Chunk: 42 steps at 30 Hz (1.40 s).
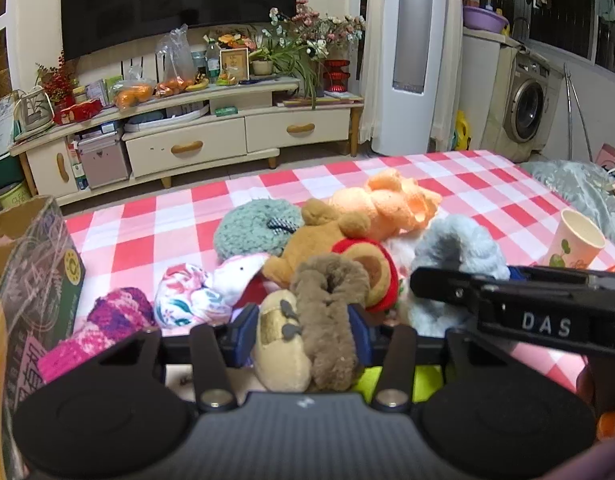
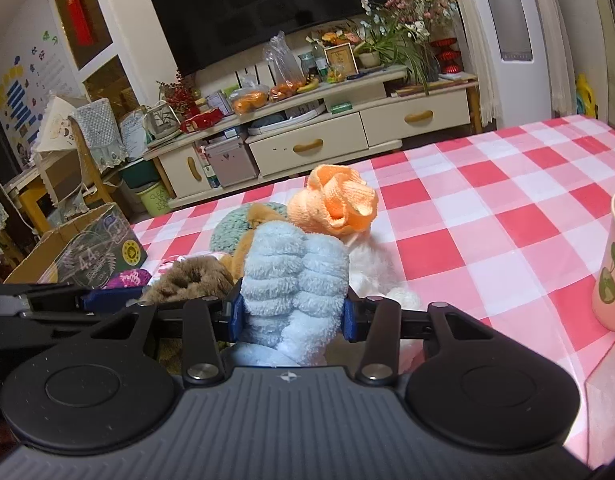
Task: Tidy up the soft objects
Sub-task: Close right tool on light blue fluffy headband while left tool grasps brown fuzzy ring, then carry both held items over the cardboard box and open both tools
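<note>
left gripper (image 1: 303, 334): narrow, blue pads (image 1: 243, 334) clamped on 2 things at once, a brown fuzzy scrunchie (image 1: 331, 320) and a beige plush piece (image 1: 281, 344) pressed side by side between them
right gripper (image 2: 293, 314): narrow, blue pads (image 2: 236, 316) squeezing a light blue fluffy scrunchie (image 2: 295, 276) from both sides; in the left view its arm (image 1: 519, 300) reaches in from the right, marked DAS
soft pile: bunched near the table's near-left corner, items touching or overlapping
teal scrunchie (image 1: 255, 228): far-left part of pile, small checked bow on it
bear plush (image 1: 327, 244): tan, red collar, pile centre, lies against the teal scrunchie
orange knitted scrunchie (image 1: 387, 200): far side of pile, behind the bear; right view (image 2: 335, 200) shows it just beyond the blue one
floral scrunchie (image 1: 187, 296): white with pink and teal print, left of the gripped items
white plush piece (image 1: 239, 276): just beside the floral one, touching it
pink-purple knitted item (image 1: 107, 324): nearest the left edge, beside the box
white fluffy item (image 2: 371, 268): right of the blue scrunchie, partly hidden
cardboard box (image 1: 39, 272): open top, at the table's left edge
paper cup (image 1: 575, 240): upright near the right edge, well apart from the pile
table (image 1: 487, 200): red, pink and white checked cloth
background: TV cabinet (image 1: 187, 136), washing machine (image 1: 527, 108)
</note>
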{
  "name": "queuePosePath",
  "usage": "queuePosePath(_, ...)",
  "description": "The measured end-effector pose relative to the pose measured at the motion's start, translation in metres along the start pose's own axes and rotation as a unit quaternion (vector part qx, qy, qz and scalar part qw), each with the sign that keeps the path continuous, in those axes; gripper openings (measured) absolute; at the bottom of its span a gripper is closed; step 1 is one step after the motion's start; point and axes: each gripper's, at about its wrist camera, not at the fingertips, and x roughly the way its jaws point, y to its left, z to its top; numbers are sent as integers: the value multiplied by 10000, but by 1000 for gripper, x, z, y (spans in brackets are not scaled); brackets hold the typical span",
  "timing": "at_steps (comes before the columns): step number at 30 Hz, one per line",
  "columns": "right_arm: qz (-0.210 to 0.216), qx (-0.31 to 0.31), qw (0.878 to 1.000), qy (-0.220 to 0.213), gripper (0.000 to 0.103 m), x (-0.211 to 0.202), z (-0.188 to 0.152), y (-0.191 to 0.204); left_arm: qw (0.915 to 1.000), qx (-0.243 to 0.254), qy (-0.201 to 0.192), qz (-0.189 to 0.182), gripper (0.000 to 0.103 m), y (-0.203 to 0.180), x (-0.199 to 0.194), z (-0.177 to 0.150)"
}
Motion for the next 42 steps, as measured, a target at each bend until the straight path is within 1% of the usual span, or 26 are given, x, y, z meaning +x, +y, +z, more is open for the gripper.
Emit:
queuePosePath(10, -10, 95, 9999, -134, 55, -11, 7, 5, 9986, -315, -418, -76, 47, 22, -37, 12)
queuePosePath(16, 125, 131, 9997, -171, 55, -10, 15, 18, 9969, -424, -662, -63, 47, 36, -59, 17)
queuePosePath(23, 482, -64, 9986, -223, 55, -4, 28, 47, 9930, -697, -942, 152, 47, 69, -86, 17)
queuePosePath(29, 1057, -194, 9941, -150, 55, 11, 37, 82, 9869, -1039, -1133, 482, 48, 108, -108, 10)
queuePosePath(33, 1478, -286, 9886, -80, 55, 25, 46, 107, 9804, -1329, -1204, 815, 48, 138, -121, 2)
queuePosePath(35, 1681, -343, 9852, -47, 55, 30, 50, 122, 9753, -1523, -1221, 1031, 48, 157, -126, -3)
queuePosePath(39, 1998, -528, 9784, 26, 55, 46, 53, 151, 9640, -1861, -1199, 1476, 48, 190, -133, -13)
queuePosePath(42, 2198, -601, 9736, 138, 55, 60, 54, 169, 9529, -2227, -1084, 1752, 48, 220, -135, -25)
